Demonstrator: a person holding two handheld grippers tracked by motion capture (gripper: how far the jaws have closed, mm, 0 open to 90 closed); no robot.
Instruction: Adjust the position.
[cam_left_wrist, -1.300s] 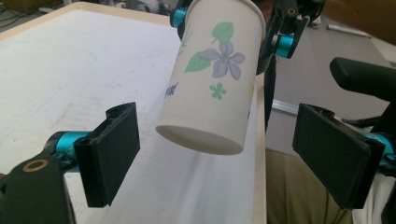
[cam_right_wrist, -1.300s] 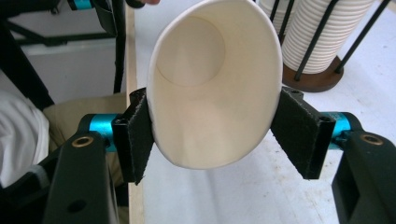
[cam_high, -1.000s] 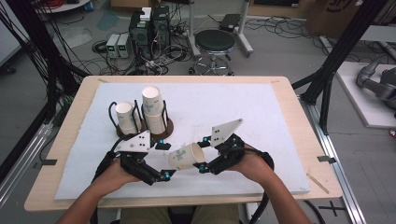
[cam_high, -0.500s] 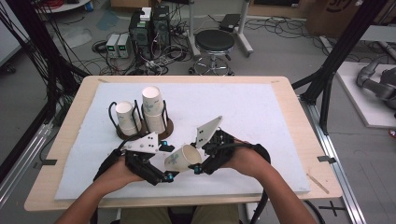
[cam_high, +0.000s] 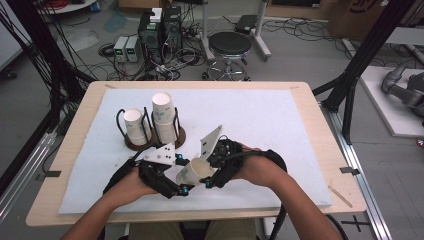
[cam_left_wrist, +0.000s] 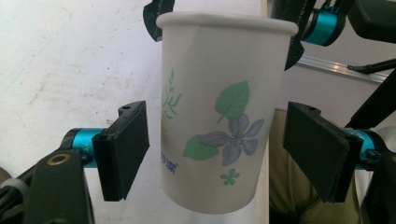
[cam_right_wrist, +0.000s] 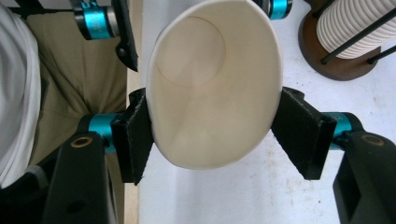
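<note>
Paper cup (cam_high: 192, 171), printed with leaves and a flower, hangs tilted above the table's near edge between our hands. Our right gripper (cam_right_wrist: 212, 135) squeezes its rim oval. Our left gripper (cam_left_wrist: 219, 154) has just been closing, pads flanking the cup without touching. Behind stands a wooden cup holder (cam_high: 150, 142) on the white mat (cam_high: 260, 120).

A grey floor (cam_high: 305, 55) littered with cables (cam_high: 60, 55) surrounds the wooden table (cam_high: 310, 100) with its white mat (cam_high: 270, 120). Behind it stand a black stool (cam_high: 229, 45) and computer boxes (cam_high: 160, 27).
</note>
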